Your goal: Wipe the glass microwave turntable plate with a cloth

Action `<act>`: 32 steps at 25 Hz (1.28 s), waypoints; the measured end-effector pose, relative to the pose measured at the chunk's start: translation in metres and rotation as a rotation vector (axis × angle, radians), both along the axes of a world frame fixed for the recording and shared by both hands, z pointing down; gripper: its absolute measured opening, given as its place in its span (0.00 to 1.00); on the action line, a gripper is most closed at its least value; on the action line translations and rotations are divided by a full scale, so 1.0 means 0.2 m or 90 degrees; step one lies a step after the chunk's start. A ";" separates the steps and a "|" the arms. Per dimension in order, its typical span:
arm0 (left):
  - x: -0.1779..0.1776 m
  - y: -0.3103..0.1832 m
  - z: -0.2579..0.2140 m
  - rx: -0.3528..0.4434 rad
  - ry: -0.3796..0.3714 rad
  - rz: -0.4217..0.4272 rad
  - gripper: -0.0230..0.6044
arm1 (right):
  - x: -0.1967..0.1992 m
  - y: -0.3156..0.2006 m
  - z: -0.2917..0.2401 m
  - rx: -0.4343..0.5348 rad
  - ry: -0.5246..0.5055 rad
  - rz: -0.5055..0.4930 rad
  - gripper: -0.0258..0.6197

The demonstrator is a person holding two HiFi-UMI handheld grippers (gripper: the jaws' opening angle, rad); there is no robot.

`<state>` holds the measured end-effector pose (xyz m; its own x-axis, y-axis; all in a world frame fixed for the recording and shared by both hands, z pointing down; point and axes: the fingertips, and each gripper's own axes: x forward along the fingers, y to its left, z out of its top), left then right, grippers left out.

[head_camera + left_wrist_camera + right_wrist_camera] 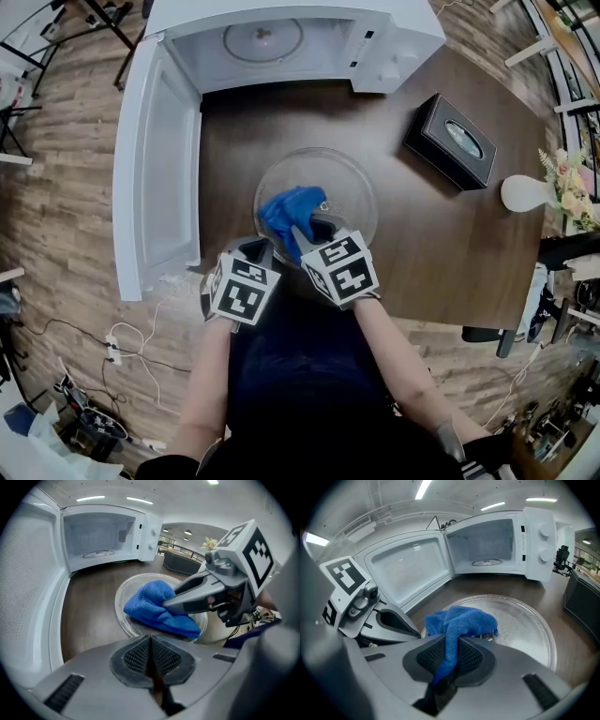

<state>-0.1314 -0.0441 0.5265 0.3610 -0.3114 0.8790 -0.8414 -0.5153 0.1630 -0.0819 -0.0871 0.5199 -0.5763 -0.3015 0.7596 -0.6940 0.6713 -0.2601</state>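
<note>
The round glass turntable plate lies flat on the dark wooden table, in front of the open microwave. A crumpled blue cloth rests on the plate's near left part. My right gripper is shut on a fold of the cloth, which runs down between its pads. My left gripper is shut at the plate's near left rim and seems to pinch the rim. Seen in the left gripper view, the right gripper presses onto the cloth.
The white microwave stands at the table's back, its door swung open to the left beside the plate. A black tissue box and a white vase with flowers sit at the right. The table's near edge is just below the grippers.
</note>
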 end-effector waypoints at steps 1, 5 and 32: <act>0.00 0.00 0.00 -0.001 0.000 0.000 0.04 | 0.01 -0.01 0.00 0.001 0.002 0.003 0.12; 0.00 0.00 0.00 -0.003 0.000 -0.001 0.04 | 0.06 -0.04 0.00 0.007 0.012 0.015 0.12; 0.00 0.00 0.00 -0.002 0.000 -0.003 0.04 | 0.51 -0.35 -0.02 0.033 0.054 0.147 0.12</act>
<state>-0.1319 -0.0438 0.5271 0.3598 -0.3103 0.8799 -0.8435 -0.5113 0.1646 0.0206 -0.1572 0.5162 -0.4222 -0.4569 0.7829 -0.8483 0.5036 -0.1635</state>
